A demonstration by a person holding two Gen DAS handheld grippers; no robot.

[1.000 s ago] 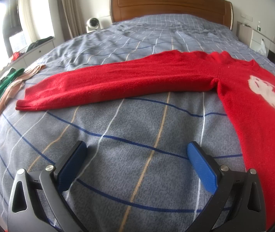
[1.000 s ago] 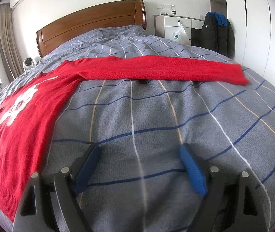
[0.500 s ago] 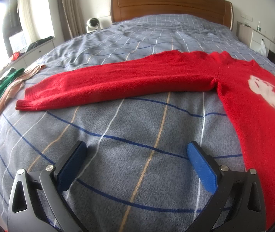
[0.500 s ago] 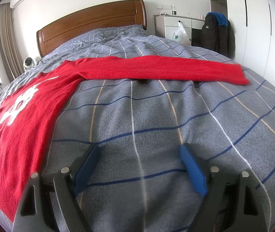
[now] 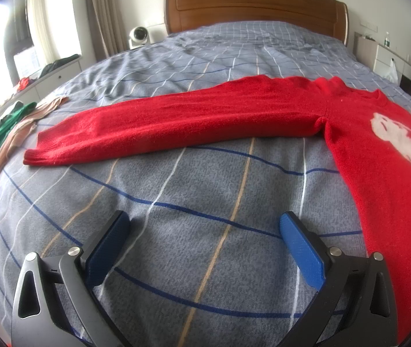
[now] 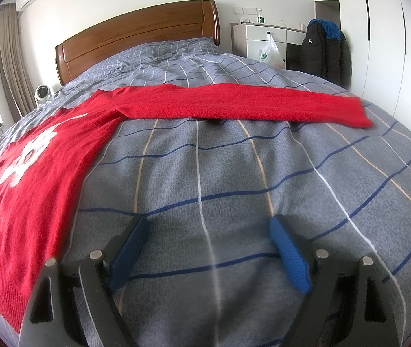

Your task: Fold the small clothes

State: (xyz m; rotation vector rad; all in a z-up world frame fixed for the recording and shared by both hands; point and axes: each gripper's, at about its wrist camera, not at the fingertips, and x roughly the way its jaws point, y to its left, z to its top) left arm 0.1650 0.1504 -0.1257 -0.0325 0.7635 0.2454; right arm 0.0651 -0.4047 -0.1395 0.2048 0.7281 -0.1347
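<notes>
Across the bed (image 5: 205, 57) lies a red sweater (image 5: 379, 150), front up, sleeves stretched sideways, long axes crosswise to both grippers. Left gripper (image 5: 204, 232) and right gripper (image 6: 208, 231) hover spread and empty over bare quilt. Each sleeve lies ahead of its own gripper, so each hand is nearer its own cuff.
</notes>
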